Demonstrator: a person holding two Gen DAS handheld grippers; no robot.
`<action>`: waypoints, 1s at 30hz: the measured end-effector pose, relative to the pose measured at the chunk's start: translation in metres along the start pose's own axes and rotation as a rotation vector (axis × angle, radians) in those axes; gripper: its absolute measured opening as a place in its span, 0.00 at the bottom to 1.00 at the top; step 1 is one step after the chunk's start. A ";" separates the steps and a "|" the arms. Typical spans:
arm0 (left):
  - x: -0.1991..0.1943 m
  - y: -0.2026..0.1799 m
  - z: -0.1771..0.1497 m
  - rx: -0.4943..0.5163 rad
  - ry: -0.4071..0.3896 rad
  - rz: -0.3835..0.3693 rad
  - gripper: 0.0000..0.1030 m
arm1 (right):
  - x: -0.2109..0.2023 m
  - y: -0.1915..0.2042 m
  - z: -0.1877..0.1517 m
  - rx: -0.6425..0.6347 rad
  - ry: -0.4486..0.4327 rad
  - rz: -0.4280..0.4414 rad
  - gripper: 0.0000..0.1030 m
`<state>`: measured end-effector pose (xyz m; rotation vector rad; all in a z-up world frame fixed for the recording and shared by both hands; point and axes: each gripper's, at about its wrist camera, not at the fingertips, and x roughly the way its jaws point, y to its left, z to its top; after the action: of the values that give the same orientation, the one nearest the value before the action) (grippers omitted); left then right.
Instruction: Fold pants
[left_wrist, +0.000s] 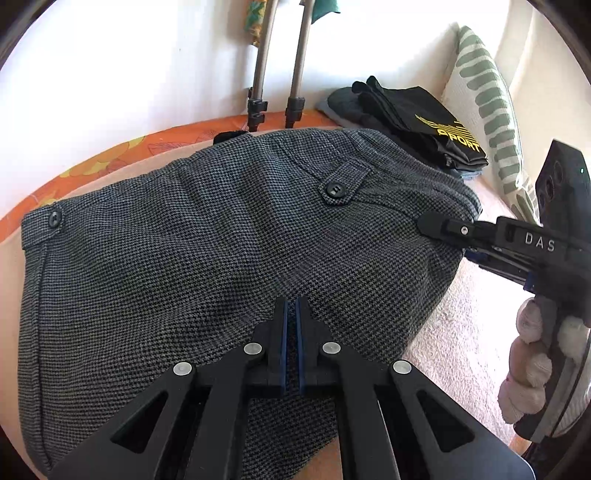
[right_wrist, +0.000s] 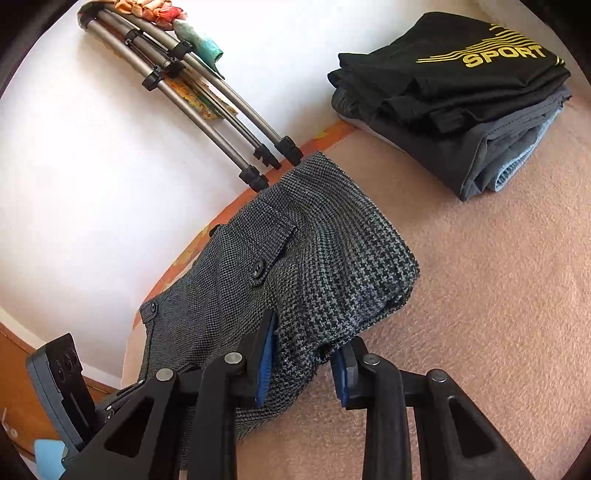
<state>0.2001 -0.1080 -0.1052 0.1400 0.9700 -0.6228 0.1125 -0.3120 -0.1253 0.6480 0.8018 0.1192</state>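
Observation:
Grey houndstooth pants (left_wrist: 207, 258) lie folded on a pink blanket, with buttoned pocket flaps facing up; they also show in the right wrist view (right_wrist: 306, 258). My left gripper (left_wrist: 292, 306) is shut, its fingers pressed together with pants fabric pinched between the pads. My right gripper (right_wrist: 308, 339) has its fingers apart, one on top of and one under the pants' near folded edge. It shows at the pants' right edge in the left wrist view (left_wrist: 436, 223).
A stack of folded clothes, topped by a black "SPORT" garment (right_wrist: 461, 70), lies on the blanket (right_wrist: 480, 295) to the right. Tripod legs (right_wrist: 221, 122) lean on the white wall. A striped pillow (left_wrist: 484, 103) stands behind the stack.

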 end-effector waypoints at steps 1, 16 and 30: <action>0.002 -0.003 -0.003 0.012 0.005 0.002 0.03 | -0.001 0.006 0.001 -0.022 -0.007 -0.007 0.25; -0.073 0.062 -0.029 -0.191 -0.092 -0.007 0.03 | -0.021 0.113 0.000 -0.408 -0.091 -0.046 0.19; -0.185 0.181 -0.102 -0.432 -0.241 0.165 0.03 | 0.029 0.258 -0.091 -1.017 -0.010 -0.049 0.17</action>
<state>0.1504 0.1594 -0.0433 -0.2326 0.8291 -0.2604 0.1051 -0.0508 -0.0404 -0.3319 0.6385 0.4423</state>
